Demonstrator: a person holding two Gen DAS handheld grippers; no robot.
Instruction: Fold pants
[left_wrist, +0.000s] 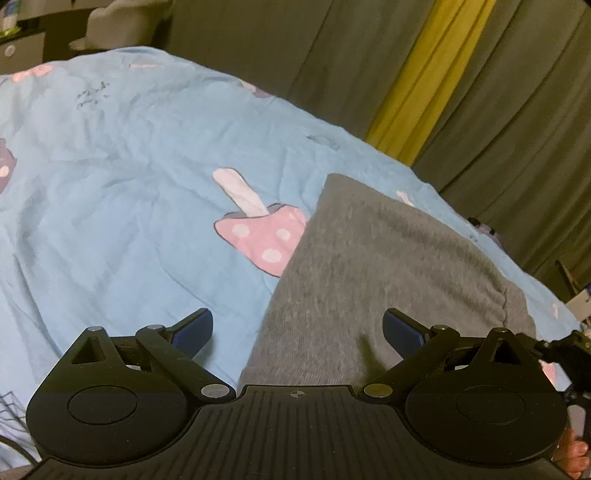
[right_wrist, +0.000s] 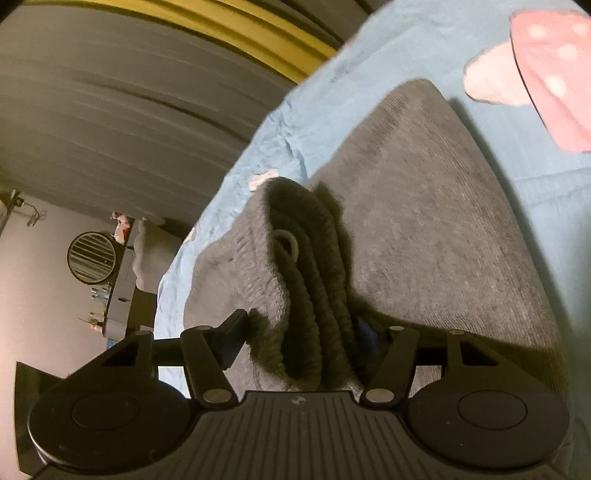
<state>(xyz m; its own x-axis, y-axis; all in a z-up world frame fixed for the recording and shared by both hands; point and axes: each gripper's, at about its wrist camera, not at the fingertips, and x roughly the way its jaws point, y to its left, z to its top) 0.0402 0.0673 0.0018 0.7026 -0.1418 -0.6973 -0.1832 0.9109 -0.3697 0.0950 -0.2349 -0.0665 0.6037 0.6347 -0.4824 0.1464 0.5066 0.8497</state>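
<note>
Grey knit pants (left_wrist: 388, 266) lie folded on a light blue bedspread (left_wrist: 129, 184) printed with pink mushrooms. My left gripper (left_wrist: 297, 330) is open, hovering just above the near edge of the pants with nothing between its fingers. In the right wrist view the pants (right_wrist: 443, 221) lie flat, with the ribbed elastic waistband (right_wrist: 295, 280) bunched in folds. My right gripper (right_wrist: 301, 332) has its jaws around that waistband; the fabric fills the gap and partly hides the right finger.
Grey curtains (left_wrist: 498, 110) with a yellow strip (left_wrist: 424, 74) hang behind the bed. A round fan (right_wrist: 90, 258) and a cluttered shelf stand beyond the bed's edge in the right wrist view. The bedspread extends wide to the left.
</note>
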